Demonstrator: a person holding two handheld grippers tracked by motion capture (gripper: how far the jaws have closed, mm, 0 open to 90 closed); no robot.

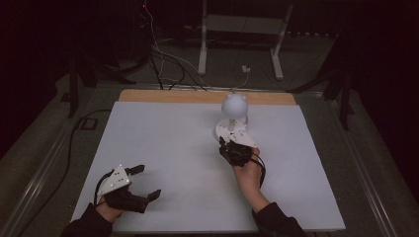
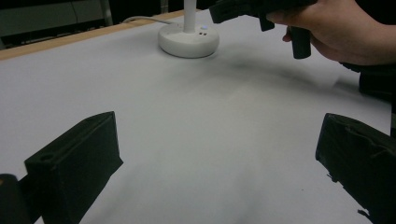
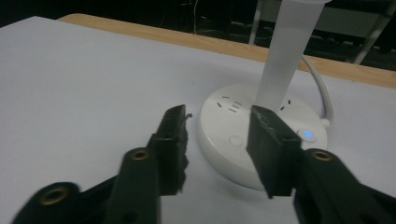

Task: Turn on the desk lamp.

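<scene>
**Black grippers, dark sleeves**

Both grippers, left gripper (image 1: pixel 145 182) and right gripper (image 3: pixel 215 140), are black with blocky fingers (image 2: pixel 77 163), brass-ringed screw holes, and a grey three-cornered plate (image 1: pixel 116 178) on top. A black cable (image 1: pixel 260 165) trails. Dark sleeves (image 1: pixel 276 222) cover the forearms.

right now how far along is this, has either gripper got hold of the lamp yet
Nothing is gripped yet. The right gripper is open at the lamp's round base, one jaw over it, near its buttons. The left gripper sits open, away from the lamp. Any press or grasp is left.

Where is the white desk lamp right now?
In the high view, the lamp stands right of centre toward the table's far edge, just beyond the right tongs.
</scene>
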